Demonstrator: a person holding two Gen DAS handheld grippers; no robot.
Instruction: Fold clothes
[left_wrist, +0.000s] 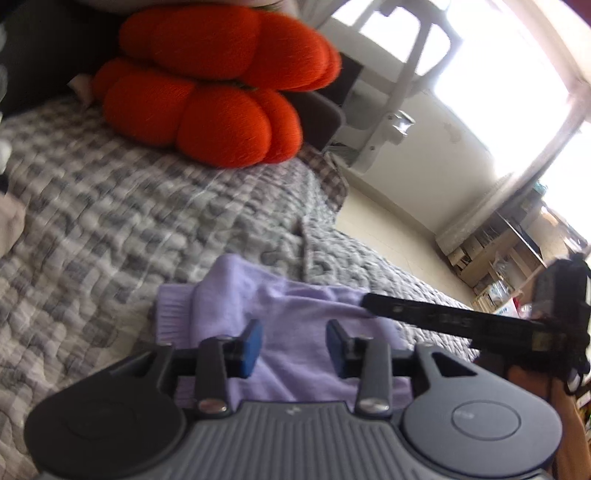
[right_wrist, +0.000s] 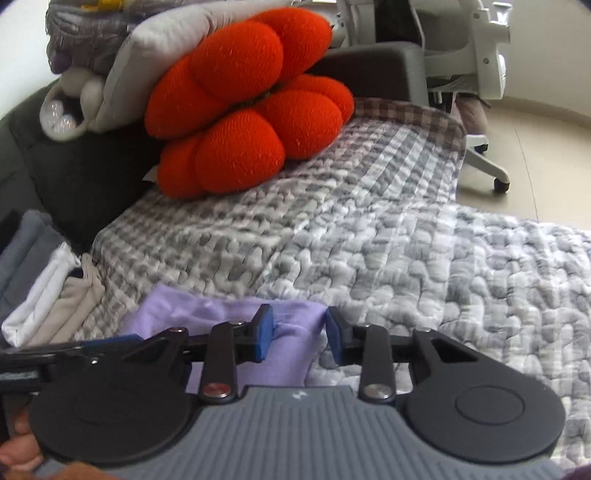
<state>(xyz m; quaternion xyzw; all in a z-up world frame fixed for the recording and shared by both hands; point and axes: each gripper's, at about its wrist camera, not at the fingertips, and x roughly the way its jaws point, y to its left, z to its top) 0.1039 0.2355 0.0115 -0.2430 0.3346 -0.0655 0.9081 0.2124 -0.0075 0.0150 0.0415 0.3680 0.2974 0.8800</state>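
One lilac garment on the quilt, with both grippers standing over it.

The lilac knit garment lies bunched on the grey checked quilt, a ribbed cuff turned up at its far end, so it looks partly gathered rather than squared off. The left gripper hangs above its middle with its blue pads spread and nothing between them. The right gripper is likewise spread wide at the cloth's edge, one pad over the fabric, probably ready to take a hem. Beside the garment sits one stack of folded clothes, likely finished pieces. Two orange plush cushions lean at the back.
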